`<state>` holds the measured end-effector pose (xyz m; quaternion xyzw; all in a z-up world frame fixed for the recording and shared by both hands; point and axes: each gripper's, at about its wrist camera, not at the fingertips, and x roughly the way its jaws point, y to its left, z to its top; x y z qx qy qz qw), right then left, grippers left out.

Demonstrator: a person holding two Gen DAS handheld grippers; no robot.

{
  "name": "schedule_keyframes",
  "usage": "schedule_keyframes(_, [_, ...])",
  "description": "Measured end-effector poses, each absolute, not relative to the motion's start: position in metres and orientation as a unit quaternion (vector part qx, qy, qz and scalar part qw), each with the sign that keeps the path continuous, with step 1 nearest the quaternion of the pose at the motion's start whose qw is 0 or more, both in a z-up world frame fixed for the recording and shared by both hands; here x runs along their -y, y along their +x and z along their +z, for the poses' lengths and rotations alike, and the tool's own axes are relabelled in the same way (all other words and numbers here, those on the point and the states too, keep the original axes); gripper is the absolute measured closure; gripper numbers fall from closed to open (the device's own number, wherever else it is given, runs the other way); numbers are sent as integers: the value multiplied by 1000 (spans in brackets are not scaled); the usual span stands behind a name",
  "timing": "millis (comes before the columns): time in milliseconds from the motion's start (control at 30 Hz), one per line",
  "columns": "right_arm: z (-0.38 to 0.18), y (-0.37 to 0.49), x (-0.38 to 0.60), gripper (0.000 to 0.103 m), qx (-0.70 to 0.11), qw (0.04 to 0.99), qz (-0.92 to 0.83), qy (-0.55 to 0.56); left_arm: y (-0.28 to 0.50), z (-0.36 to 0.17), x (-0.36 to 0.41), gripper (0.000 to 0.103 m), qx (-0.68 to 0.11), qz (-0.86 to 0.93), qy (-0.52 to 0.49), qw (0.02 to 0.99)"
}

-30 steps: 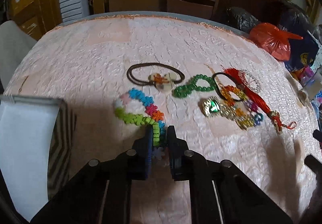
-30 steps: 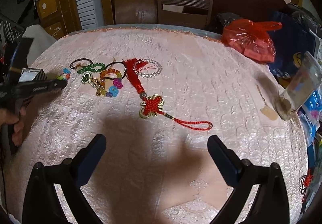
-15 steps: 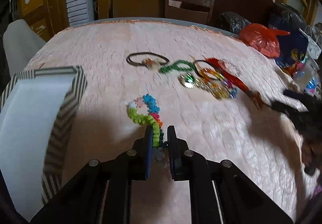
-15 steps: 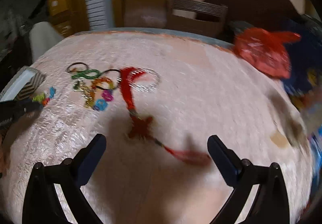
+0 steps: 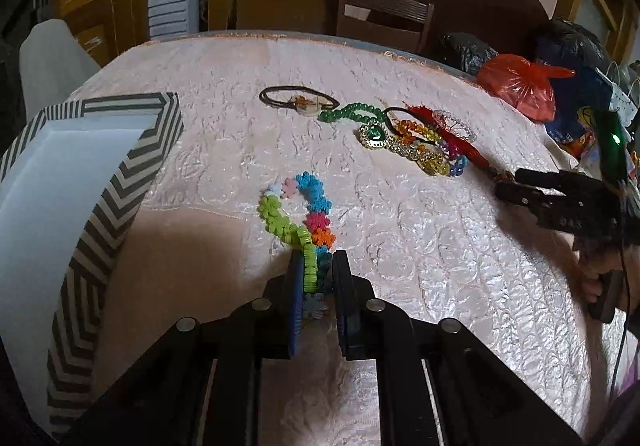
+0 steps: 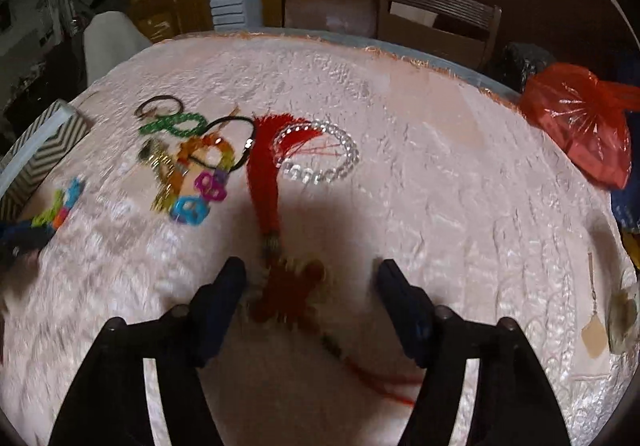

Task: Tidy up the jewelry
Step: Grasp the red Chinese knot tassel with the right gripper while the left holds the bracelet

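Observation:
My left gripper (image 5: 319,273) is shut on a multicoloured flower-bead bracelet (image 5: 298,205) whose far loop trails on the pink tablecloth. A zigzag-striped box (image 5: 100,205) with white foam stands just left of it. My right gripper (image 6: 312,278) is open, its fingers either side of the red Chinese-knot ornament (image 6: 290,294), whose tassel (image 6: 266,169) runs toward a clear bead bracelet (image 6: 316,153). A pile of jewelry (image 5: 408,141) lies mid-table: green beads (image 5: 352,111), a gold bracelet with a green stone (image 5: 374,135), a brown hair tie (image 5: 298,99).
A red plastic bag (image 6: 580,125) and dark bags sit at the table's right edge. A small tag and packet (image 6: 596,330) lie at the right. A wooden chair (image 5: 384,17) stands behind the table. The right gripper shows in the left wrist view (image 5: 560,201).
My left gripper has dragged the flower-bead bracelet back and left toward the striped box. My right gripper has moved forward and down until its fingers straddle the red knot ornament.

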<state>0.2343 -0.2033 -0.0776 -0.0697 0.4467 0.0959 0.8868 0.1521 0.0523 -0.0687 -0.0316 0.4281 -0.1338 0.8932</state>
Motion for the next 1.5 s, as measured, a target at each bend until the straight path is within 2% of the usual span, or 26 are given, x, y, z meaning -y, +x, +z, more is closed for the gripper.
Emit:
schedule_keyframes(33, [-78, 230, 204, 37, -442, 888, 101, -72, 152, -69, -53, 103, -428, -134, -33, 893])
schedule_keyframes(67, [-77, 227, 205, 46, -440, 889, 104, -73, 152, -69, -53, 103, -428, -134, -34, 893])
schedule_keyframes(100, [-76, 226, 206, 62, -437, 890, 104, -73, 152, -69, -54, 103, -429, -135, -37, 893])
schedule_keyframes(133, [-75, 225, 207, 71, -436, 891, 102, -73, 152, -69, -55, 103, -429, -136, -39, 892])
schedule_keyframes(200, [-74, 222, 209, 73, -436, 891, 104, -70, 152, -70, -56, 103, -429, -136, -40, 892])
schedule_keyframes(600, [-32, 176, 225, 73, -409, 902, 135, 15, 150, -69, -53, 103, -429, -131, -27, 893])
schedule_keyframes(1100, [33, 90, 209, 73, -338, 932, 122, 43, 150, -68, -51, 103, -429, -129, -23, 894])
schedule_keyframes(1333, [33, 68, 207, 73, -326, 938, 89, 80, 130, -60, -53, 103, -410, -140, -16, 901])
schedule_keyframes(1500, [20, 73, 202, 73, -345, 935, 63, 53, 109, -42, -55, 103, -401, -152, -28, 903])
